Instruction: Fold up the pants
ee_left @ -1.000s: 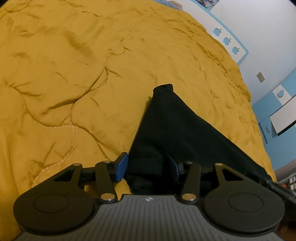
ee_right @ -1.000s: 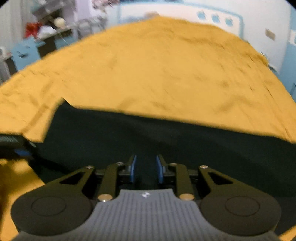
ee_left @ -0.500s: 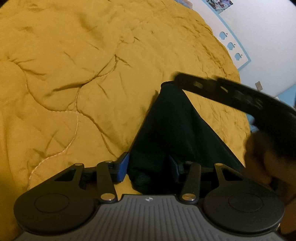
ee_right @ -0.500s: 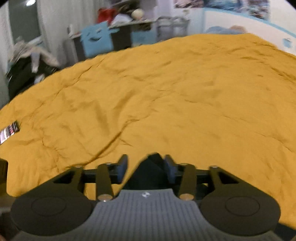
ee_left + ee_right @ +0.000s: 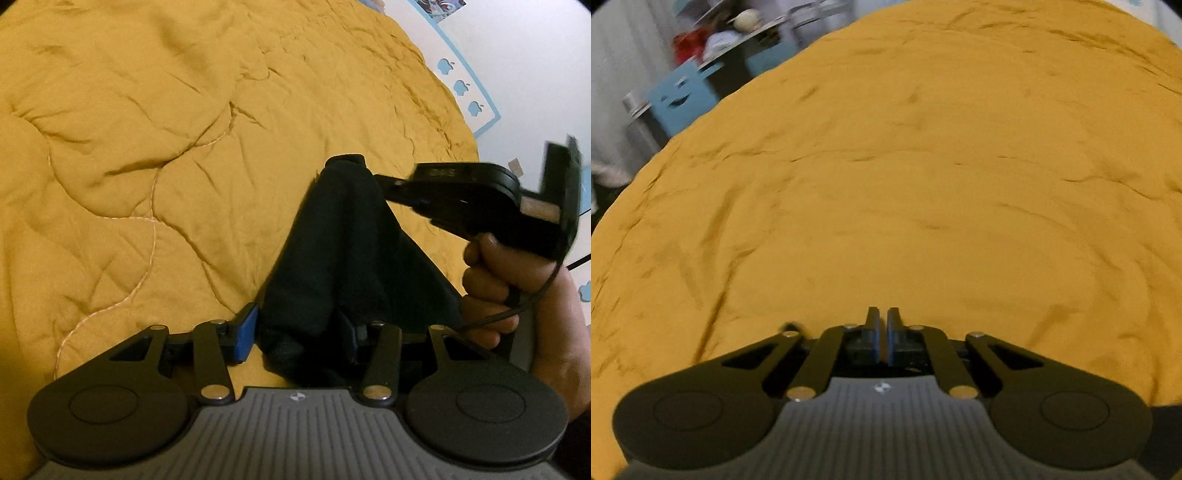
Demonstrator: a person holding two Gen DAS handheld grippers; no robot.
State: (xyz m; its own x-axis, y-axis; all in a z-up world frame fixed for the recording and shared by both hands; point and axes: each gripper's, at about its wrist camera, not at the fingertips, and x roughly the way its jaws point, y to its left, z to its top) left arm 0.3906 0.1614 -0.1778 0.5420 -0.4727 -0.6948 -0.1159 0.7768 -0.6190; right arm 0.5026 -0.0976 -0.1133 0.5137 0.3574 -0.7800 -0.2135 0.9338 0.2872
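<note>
1. Black fabric fills the left wrist view's middle: the pants [image 5: 332, 254] lie bunched in a long ridge on a mustard-yellow quilted bedspread [image 5: 155, 140], running away from the left gripper [image 5: 301, 328] to a narrow end far ahead of its fingertips.
2. The near end of the pants sits between the left gripper's fingers. The blue pad of the left-hand finger [image 5: 246, 334] stands just beside the cloth, and the other finger is half buried in it; whether the pads truly pinch the cloth cannot be told.
3. To the right of those fingers a hand [image 5: 517, 295] grips the handle of the right gripper [image 5: 384, 182], whose tip reaches to the far end of the pants, touching or nearly so.
4. Yellow bedspread [image 5: 923, 184] fills the right wrist view, slightly blurred. The right gripper [image 5: 882, 332] has its blue-padded fingers clenched together, having just closed, with nothing seen between them.
5. Beyond the fingertips, past the far left edge of the bed, stands a blue box [image 5: 683, 98] among cluttered furniture.
</note>
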